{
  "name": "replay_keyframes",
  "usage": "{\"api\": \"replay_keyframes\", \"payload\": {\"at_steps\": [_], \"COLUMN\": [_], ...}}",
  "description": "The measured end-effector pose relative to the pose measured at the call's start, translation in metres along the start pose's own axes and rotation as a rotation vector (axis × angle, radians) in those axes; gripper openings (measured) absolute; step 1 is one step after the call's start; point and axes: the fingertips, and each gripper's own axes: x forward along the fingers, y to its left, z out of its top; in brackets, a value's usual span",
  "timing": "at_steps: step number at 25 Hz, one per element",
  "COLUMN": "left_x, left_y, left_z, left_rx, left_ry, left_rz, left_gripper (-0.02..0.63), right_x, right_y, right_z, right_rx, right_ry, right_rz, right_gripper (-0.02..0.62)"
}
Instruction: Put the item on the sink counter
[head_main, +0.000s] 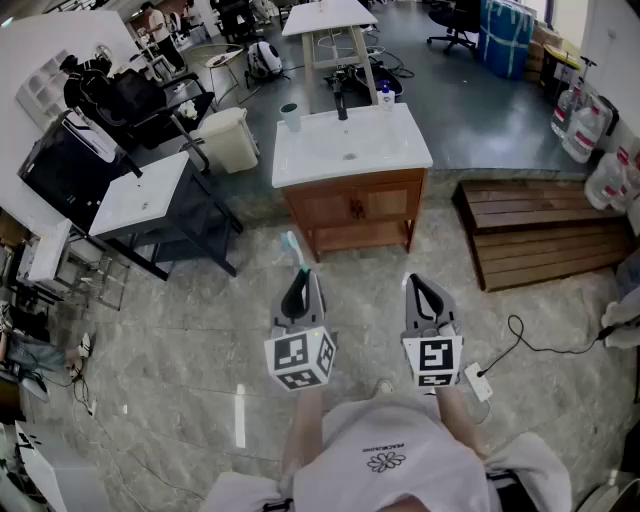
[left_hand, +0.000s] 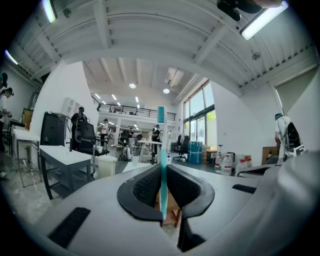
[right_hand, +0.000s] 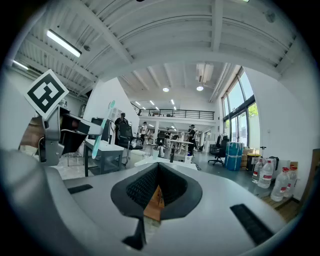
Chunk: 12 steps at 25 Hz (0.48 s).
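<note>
Your left gripper (head_main: 300, 288) is clamped down narrow on the teal toothbrush (left_hand: 161, 165), whose head sticks up past the jaws. Your right gripper (head_main: 424, 290) is closed with nothing in it. The sink counter (head_main: 395, 145) stands ahead, well apart from both.

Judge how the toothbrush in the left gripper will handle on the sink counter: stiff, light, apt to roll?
The toothbrush is thin, so probably light; the left gripper holds it upright with no visible bend, so likely stiff. On the smooth white sink counter its slim handle may slide or roll.
</note>
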Motion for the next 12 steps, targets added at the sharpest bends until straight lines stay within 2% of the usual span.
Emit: {"api": "replay_keyframes", "payload": {"at_steps": [12], "left_x": [0.012], "left_y": [-0.003], "left_z": [0.002], "left_rx": [-0.003], "left_ry": [0.007], "left_rz": [-0.003], "left_gripper": [0.046], "right_x": [0.008], "right_y": [-0.007], "right_z": [-0.003], "right_rx": [-0.015], "right_ry": [0.019], "right_rz": [0.008], "right_gripper": [0.011]}}
